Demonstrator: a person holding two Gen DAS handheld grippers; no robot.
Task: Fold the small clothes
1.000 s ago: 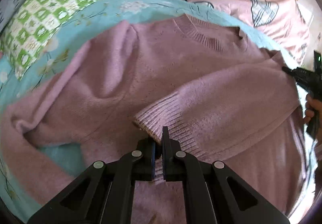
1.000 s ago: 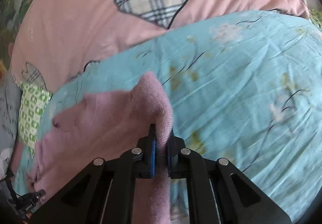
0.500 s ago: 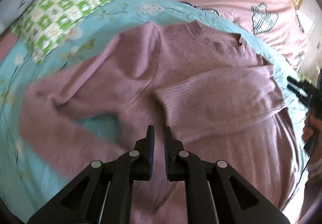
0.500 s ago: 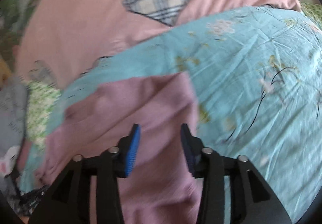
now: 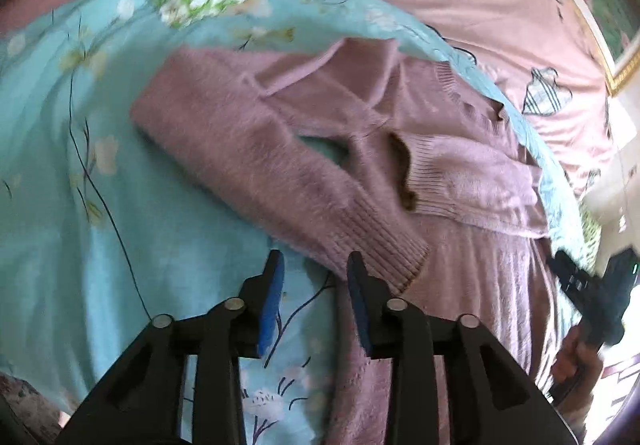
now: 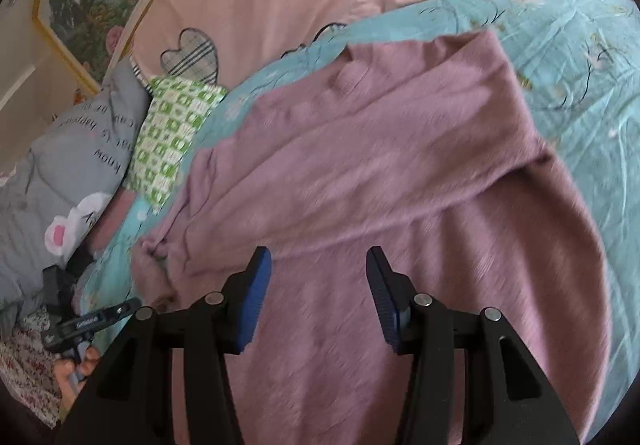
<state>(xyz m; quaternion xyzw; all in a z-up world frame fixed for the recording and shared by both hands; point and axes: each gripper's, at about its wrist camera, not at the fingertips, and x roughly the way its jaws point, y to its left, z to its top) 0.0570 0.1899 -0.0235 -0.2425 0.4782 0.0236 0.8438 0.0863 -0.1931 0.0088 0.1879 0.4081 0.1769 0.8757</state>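
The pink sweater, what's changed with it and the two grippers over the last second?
Both grippers let go: the left gripper dropped the folded-in sleeve's cuff, the right gripper the sweater's edge, and both are now open. The left moved toward the other sleeve. The pink sweater remains on the blue sheet.

The sweater (image 5: 400,165) runs off the lower edge of both views, so its hem is not seen, and in the right wrist view its folded sleeves are smeared by blur. The grey cushion (image 6: 76,165) beside the green checked pillow (image 6: 168,141) is cut by the left edge, its printed words too distorted to read. Beyond the sweater, the right gripper (image 5: 560,273) shows as a dark blur at the frame's edge.
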